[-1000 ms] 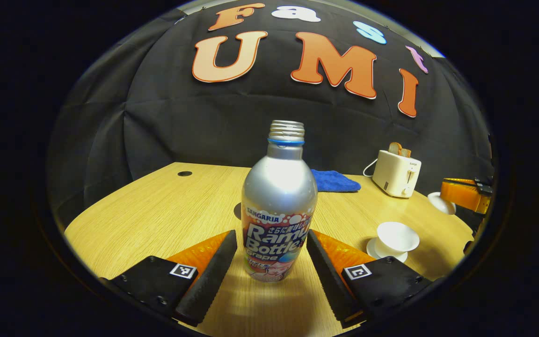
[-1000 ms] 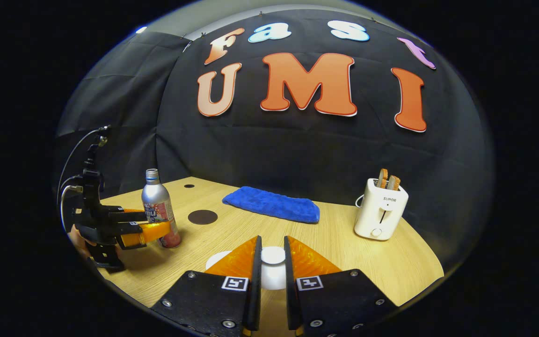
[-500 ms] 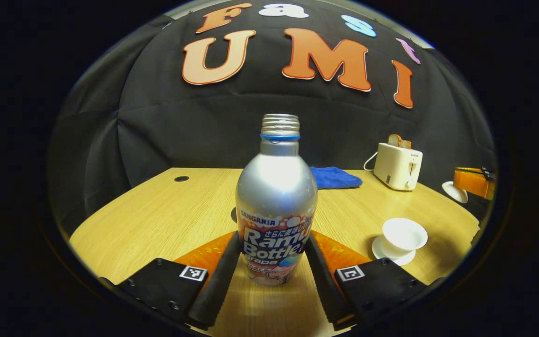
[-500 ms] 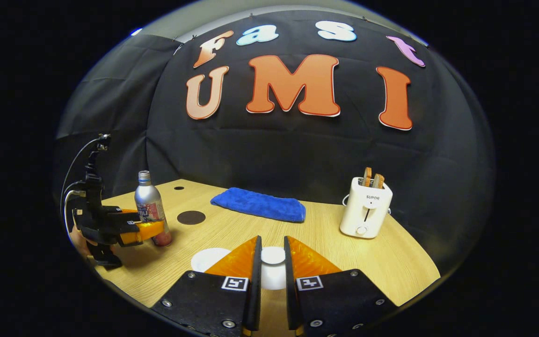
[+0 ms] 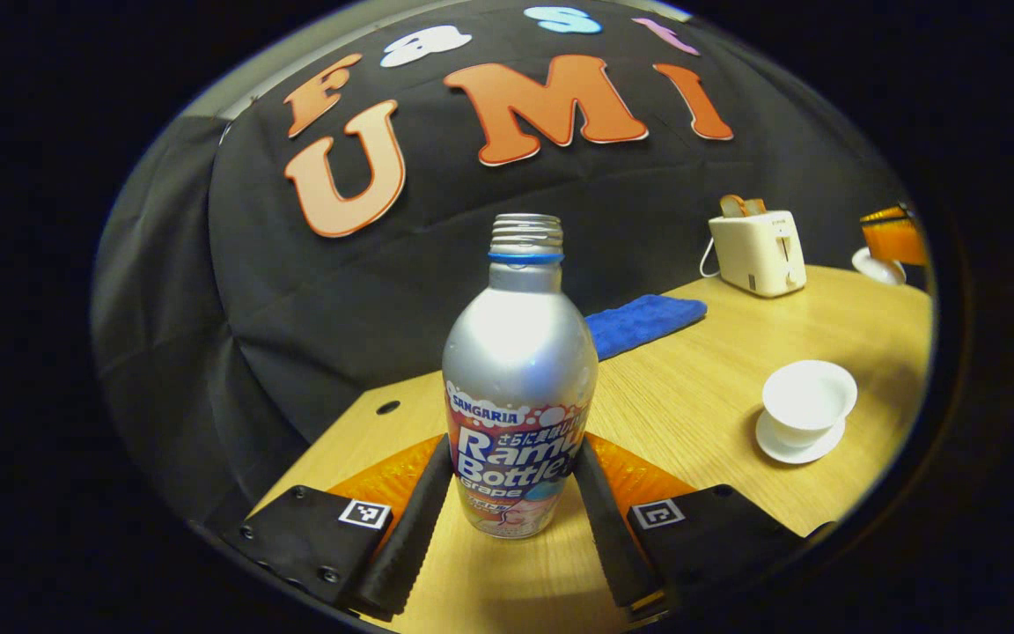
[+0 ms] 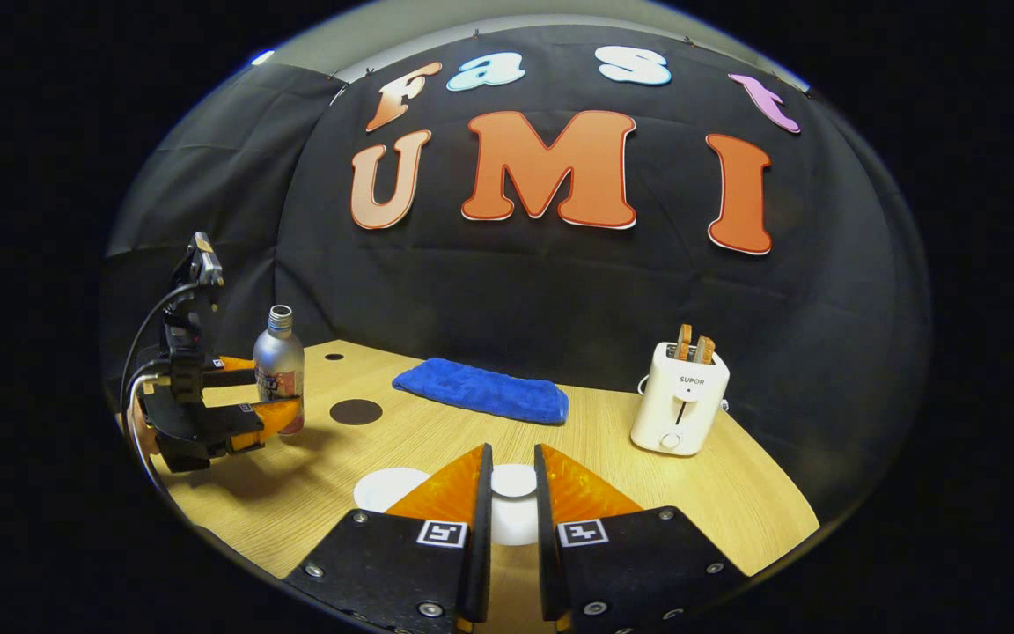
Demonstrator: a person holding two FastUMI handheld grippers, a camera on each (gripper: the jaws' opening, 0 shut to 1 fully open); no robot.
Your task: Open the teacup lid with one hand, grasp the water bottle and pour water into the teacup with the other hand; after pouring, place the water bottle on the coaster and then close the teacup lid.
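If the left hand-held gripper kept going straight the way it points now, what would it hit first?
The left hand-held gripper is already clamped on the water bottle. Beyond the bottle, the line looks free to the black cloth wall, though depth is unclear.

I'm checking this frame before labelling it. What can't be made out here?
- Right gripper view: white teacup lid, mostly hidden by the right gripper.
- Left gripper view: whether the silver water bottle is lifted; its base hides contact with the wooden table.
- Both views: water level inside it.

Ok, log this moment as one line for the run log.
left tongs: shut on water bottle | right tongs: shut on teacup lid | teacup: uncovered | coaster: bare | pour: not started
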